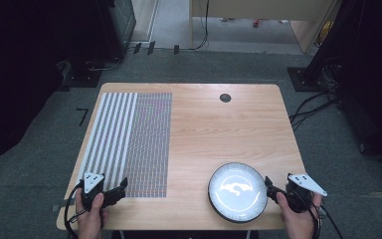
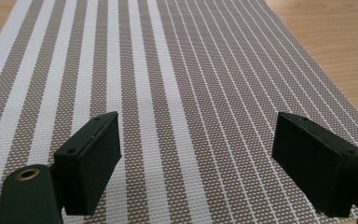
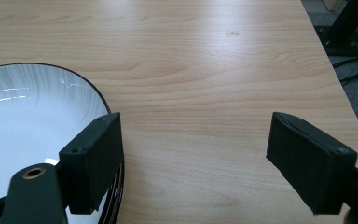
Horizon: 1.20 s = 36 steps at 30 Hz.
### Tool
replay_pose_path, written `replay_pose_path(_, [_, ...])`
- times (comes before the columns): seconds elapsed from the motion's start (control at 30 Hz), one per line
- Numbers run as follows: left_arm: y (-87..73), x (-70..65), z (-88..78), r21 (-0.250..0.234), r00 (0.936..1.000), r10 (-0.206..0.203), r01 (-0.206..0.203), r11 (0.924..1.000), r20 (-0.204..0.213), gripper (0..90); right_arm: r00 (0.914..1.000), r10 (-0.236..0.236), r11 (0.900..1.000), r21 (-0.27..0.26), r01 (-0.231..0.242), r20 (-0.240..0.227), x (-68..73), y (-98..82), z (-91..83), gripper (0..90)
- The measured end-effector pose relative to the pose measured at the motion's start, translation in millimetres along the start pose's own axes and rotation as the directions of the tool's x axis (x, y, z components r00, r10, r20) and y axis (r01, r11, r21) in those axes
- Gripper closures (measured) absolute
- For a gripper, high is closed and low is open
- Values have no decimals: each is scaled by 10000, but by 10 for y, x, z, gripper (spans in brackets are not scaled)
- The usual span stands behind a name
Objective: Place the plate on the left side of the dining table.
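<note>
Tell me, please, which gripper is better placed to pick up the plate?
The right gripper: it sits open right beside the plate, one jaw already over its rim. The left gripper is open over the striped placemat, across the table.

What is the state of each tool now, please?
Left tool: open, holding nothing, over the striped placemat.
Right tool: open, holding nothing, beside the plate.

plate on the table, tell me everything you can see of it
The plate is round and white with a thin black rim, glossy like glazed ceramic, and empty. It lies flat on the wooden table near the front right edge. The right gripper sits open beside its right rim; whether they touch is unclear.
</note>
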<state>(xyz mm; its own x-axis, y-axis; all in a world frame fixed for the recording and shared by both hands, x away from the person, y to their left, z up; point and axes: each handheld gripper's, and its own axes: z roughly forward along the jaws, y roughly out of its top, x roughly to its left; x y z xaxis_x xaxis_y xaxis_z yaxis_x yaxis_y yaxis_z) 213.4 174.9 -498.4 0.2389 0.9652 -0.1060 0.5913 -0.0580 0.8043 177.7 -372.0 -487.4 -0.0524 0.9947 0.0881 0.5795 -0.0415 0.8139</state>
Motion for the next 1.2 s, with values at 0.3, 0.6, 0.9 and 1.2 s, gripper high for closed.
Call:
replay_pose_path(0.3, [-1,-79,11,-7,9999,128,-128,9999,113,153,10000,-26,10000,-24,25,-62,20,3,-6,184])
replay_pose_path(0.6, [-5,-184,29,6,9992,285,-285,9996,279,153,9999,-102,9999,-23,102,-128,50,3,-6,183])
replay_pose_path(0.9, [-20,-303,56,50,9976,455,-458,9989,522,153,9997,-87,10000,29,87,-245,74,2,-4,181])
replay_pose_path(1.2, [-23,-410,80,44,9957,523,-528,9986,764,154,9992,-163,9999,12,163,-354,106,0,-10,179])
